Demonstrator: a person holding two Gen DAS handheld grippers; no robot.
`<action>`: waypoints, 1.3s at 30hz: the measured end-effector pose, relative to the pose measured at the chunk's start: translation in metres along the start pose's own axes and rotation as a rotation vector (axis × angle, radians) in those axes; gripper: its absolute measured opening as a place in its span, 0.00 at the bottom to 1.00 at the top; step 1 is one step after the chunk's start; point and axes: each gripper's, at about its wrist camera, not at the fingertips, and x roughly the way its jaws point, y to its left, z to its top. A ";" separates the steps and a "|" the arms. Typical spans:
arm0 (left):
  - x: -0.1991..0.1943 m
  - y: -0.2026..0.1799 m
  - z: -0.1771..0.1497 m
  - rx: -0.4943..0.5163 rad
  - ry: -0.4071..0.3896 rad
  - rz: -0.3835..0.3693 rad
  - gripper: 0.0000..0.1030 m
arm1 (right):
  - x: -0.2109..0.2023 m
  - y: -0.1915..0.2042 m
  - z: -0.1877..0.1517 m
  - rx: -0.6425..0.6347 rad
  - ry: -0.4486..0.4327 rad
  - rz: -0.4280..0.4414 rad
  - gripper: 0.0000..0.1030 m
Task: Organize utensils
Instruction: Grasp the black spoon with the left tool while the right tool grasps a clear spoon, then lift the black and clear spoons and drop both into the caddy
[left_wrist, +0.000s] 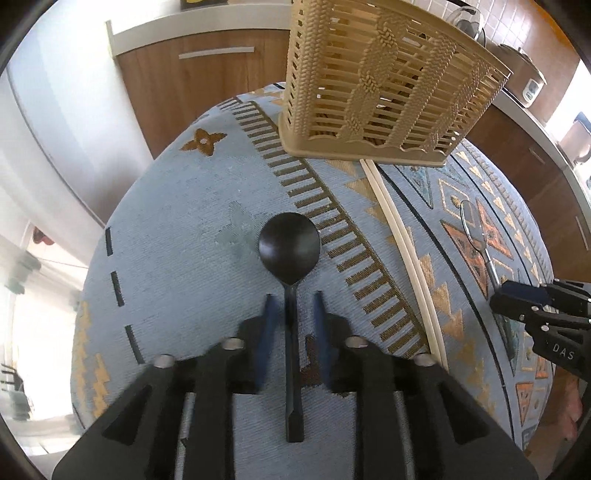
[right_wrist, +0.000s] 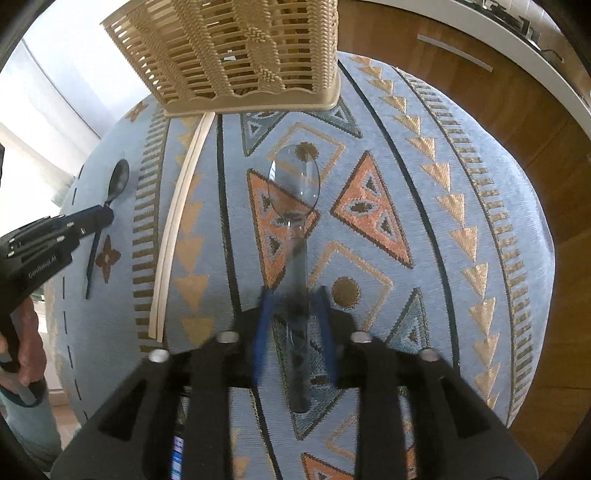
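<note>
Tongs first: left tongs (left_wrist: 293, 306) stand apart, blue pads either side of the black spoon's (left_wrist: 290, 247) handle w/ a clear gap on both sides, not pressing it. Spoon lies flat on the patterned cloth (left_wrist: 184, 221), round bowl pointing away toward the basket (left_wrist: 380, 85), handle running back under the tongs.

Right tongs (right_wrist: 295, 299) likewise apart, straddling the handle of a clear plastic spoon (right_wrist: 295, 184); gap visible each side, no clamp. Pads are blurred. That spoon also lies flat on the cloth, bowl away from the tongs, over an orange triangle in the weave.

Btwn the two spoons: a pair of pale chopsticks (left_wrist: 399, 251), side by side, lying lengthwise, far ends just at the basket's base. In the right wrist view they sit left of the clear spoon, w/ the black spoon and left tongs further left, well apart.

Beige woven-look plastic basket stands upright at the far side of the desk, slatted walls; something brownish inside, can't tell what.

Cloth is light blue w/ orange, gold and teal triangles, covering a round desk. Person's hand (right_wrist: 22, 354) grips the left tool handle at the left edge of the right wrist view. Wood-front cabinets (left_wrist: 192, 81) w/ white worktop behind.
</note>
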 end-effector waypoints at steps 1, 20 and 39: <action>-0.001 0.001 0.001 0.003 -0.005 0.005 0.31 | -0.002 0.000 0.002 -0.006 -0.012 -0.012 0.48; 0.019 0.004 0.038 0.078 0.107 -0.034 0.50 | 0.006 0.008 0.070 -0.002 0.023 0.031 0.49; 0.032 -0.029 0.062 0.170 0.119 0.072 0.43 | 0.023 0.020 0.078 -0.013 0.050 0.011 0.29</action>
